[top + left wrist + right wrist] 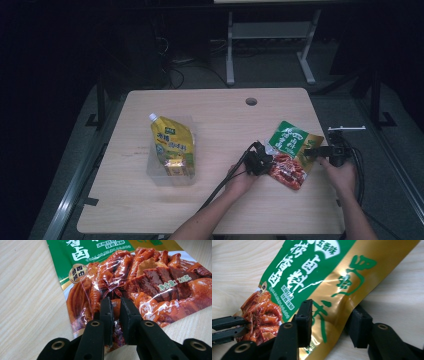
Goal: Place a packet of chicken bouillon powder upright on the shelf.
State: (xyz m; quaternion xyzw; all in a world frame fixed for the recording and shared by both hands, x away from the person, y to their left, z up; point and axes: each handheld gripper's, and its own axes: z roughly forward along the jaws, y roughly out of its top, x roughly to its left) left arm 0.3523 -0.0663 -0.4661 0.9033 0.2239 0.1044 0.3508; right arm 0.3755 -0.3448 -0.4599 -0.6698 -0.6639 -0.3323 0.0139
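Note:
A flat snack pouch (290, 152), green and gold with a picture of red braised meat, lies at the table's right. My left gripper (265, 159) holds its near left end. In the left gripper view, that gripper (115, 302) is shut on the pouch (140, 277) and the film crinkles between the pads. My right gripper (314, 150) is at the pouch's right edge. In the right gripper view its jaws (332, 315) stand apart, one over and one under the gold edge of the pouch (312, 272). There the left gripper (244, 326) also shows, on the meat picture.
A yellow spouted pouch (171, 145) lies in a clear plastic box (152, 172) at the table's left middle. The wooden table (225, 210) has a round cable hole (251, 101) near its far edge. Cables trail from both grippers toward the near side.

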